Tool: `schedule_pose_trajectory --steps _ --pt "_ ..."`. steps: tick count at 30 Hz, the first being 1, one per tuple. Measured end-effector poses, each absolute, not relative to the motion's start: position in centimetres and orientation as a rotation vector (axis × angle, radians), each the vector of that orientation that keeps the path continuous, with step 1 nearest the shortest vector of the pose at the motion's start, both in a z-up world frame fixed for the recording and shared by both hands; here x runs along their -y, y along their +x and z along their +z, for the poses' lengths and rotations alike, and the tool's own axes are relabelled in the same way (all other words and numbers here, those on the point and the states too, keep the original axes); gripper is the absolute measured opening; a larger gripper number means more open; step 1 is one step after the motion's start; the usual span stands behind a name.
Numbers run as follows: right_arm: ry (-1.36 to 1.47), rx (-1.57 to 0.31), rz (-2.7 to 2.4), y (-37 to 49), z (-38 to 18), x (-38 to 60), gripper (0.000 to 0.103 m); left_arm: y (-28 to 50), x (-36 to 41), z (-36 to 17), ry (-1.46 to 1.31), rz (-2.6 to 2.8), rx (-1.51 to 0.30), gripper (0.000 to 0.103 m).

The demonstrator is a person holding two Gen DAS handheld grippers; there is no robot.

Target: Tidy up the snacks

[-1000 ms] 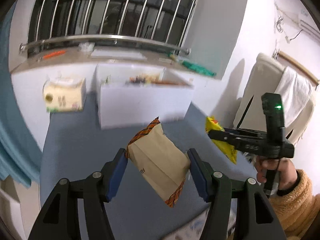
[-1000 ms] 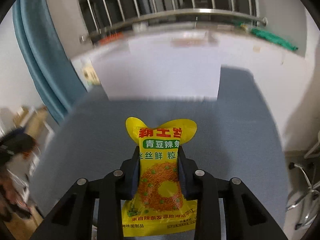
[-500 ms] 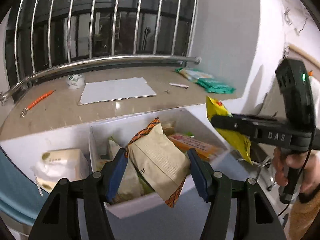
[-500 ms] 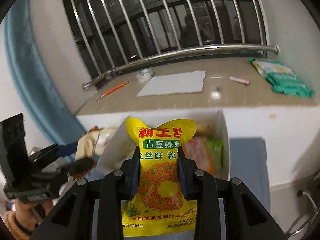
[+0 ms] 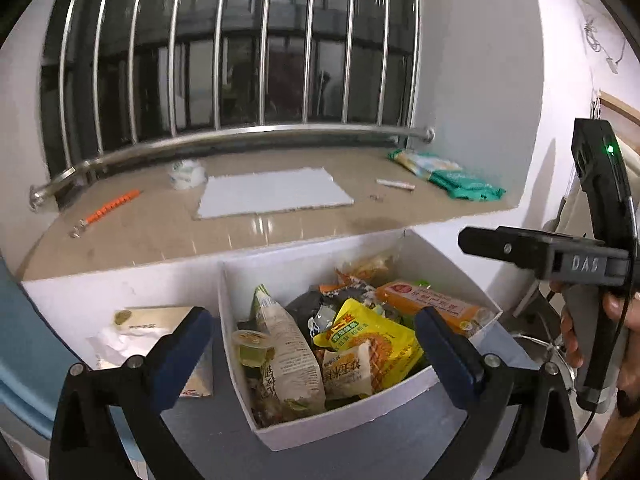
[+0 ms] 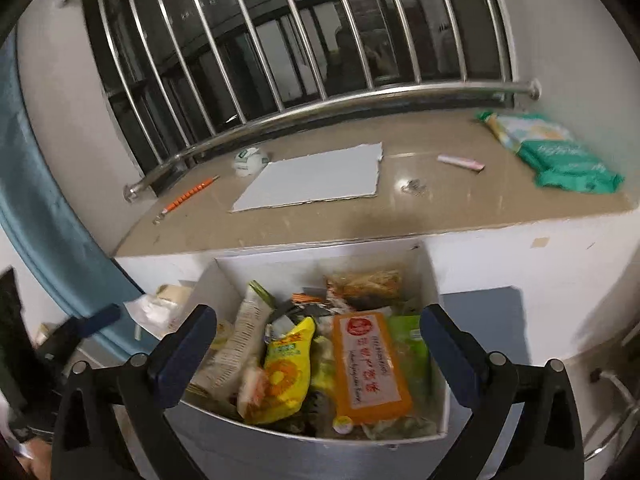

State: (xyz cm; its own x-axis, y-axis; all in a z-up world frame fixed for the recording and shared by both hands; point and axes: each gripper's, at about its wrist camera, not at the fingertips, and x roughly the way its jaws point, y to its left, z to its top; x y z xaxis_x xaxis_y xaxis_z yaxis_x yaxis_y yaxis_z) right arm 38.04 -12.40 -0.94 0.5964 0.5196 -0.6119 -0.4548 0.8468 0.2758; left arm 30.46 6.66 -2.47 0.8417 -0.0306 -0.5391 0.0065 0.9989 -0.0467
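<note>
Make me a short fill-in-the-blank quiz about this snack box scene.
1. The yellow noodle-snack packet lies inside the white ____ box.
2. The orange rectangular packet lies to the ____ of the yellow one in the right wrist view.
3. The left gripper has its jaws ____.

Missing words: cardboard; right; open
</note>
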Motion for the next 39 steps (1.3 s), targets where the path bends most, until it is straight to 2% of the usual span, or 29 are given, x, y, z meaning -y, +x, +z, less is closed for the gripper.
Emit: schedule_pose_trajectory --steps 6,12,19,28,32,39 --pt "-0.006 -0.575 0.542 32.2 1.3 13.4 0.103 25.7 -4.3 -0.6 -0.026 0.040 -0.481 0.103" --pt "-0.005 -0.496 0.622 26.2 3.1 15.3 0.103 20.4 -3.1 0.7 -0.122 -0.023 -0.500 0.103" --pt "-0.012 -0.489 0.682 18.2 3.7 17.9 0.103 12.5 -1.3 0.9 -0.168 -0.015 -0.500 0.103" --pt "-0.002 -0.522 0.660 9.6 1.2 21.8 0.103 3.9 0.4 -2.2 -0.210 0.016 -0.546 0.103" --pt "-0.024 -0.553 0.662 7.4 -0.1 22.1 0.103 2.1 1.8 -2.2 -0.135 0.038 -0.539 0.103" --pt "-0.038 -0.510 0.693 5.4 1.0 21.7 0.103 1.0 2.7 -1.0 -0.121 0.028 -0.514 0.103"
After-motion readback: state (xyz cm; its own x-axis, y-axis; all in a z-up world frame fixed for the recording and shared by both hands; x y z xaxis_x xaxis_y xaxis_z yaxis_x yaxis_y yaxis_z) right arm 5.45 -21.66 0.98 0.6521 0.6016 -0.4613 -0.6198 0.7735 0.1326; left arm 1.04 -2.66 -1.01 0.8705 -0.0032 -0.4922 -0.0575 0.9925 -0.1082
